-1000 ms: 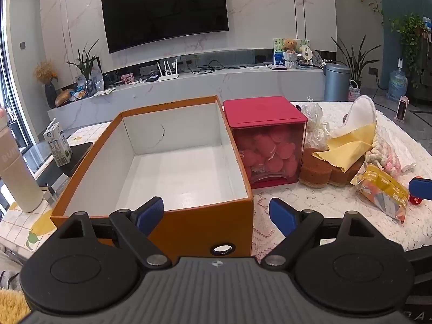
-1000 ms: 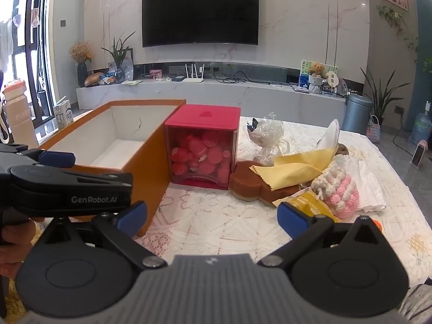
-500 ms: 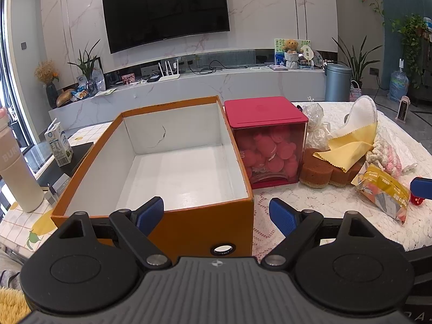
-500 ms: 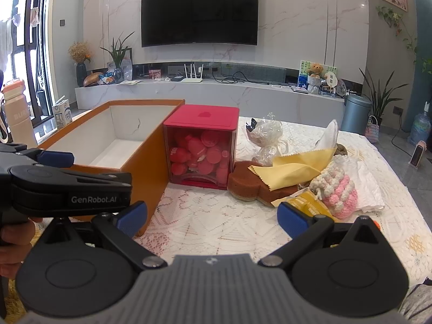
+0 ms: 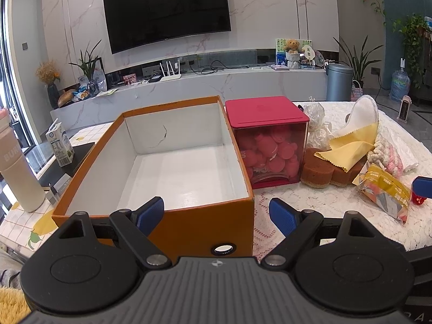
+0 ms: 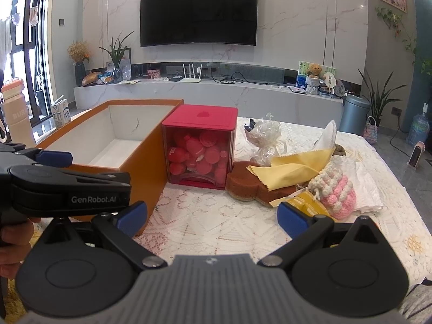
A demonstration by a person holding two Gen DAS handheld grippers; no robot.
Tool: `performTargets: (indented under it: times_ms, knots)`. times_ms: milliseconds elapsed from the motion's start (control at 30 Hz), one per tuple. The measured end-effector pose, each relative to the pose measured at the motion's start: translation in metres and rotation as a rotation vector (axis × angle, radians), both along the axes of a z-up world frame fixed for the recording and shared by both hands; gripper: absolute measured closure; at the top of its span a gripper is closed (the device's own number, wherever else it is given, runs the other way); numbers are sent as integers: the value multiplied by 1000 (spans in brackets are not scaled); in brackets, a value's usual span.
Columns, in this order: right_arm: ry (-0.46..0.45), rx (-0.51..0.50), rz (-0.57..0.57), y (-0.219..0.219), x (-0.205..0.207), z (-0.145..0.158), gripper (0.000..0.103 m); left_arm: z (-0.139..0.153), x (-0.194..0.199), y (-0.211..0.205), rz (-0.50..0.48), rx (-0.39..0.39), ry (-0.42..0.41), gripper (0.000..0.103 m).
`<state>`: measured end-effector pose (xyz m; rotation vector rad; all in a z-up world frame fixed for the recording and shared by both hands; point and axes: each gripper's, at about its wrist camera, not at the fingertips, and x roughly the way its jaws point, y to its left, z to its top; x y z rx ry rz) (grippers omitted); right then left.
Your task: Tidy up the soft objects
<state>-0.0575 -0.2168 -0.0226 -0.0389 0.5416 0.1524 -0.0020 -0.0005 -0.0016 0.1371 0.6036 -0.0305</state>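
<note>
An empty orange box point(image 5: 172, 162) with a white inside stands on the table; it also shows in the right wrist view point(image 6: 108, 140). Right of it lie a brown sponge point(image 6: 251, 183), a yellow cloth point(image 6: 294, 164), a pink and white knitted piece point(image 6: 337, 189), a yellow snack packet point(image 5: 383, 194) and a wrapped bundle point(image 6: 266, 140). My left gripper point(image 5: 216, 214) is open and empty before the box's near wall. My right gripper point(image 6: 212, 217) is open and empty above the lace tablecloth, short of the sponge.
A red-lidded clear box point(image 6: 201, 151) of pink items stands against the orange box. A beige bottle point(image 5: 19, 172) and a milk carton point(image 5: 60, 145) stand at the left. A white cloth point(image 6: 367, 186) lies under the knitted piece. My left gripper's body point(image 6: 67, 186) fills the right wrist view's left.
Both views have shifted only slightly; the right gripper has edged a little forward toward the pile. Both grippers stay open.
</note>
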Motion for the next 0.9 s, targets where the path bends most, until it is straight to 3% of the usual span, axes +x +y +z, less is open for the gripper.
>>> performTargets:
  times_ms: [900]
  knots:
    - [5, -2, -4, 1, 1, -1, 3, -1, 0, -2, 9, 3, -1, 1]
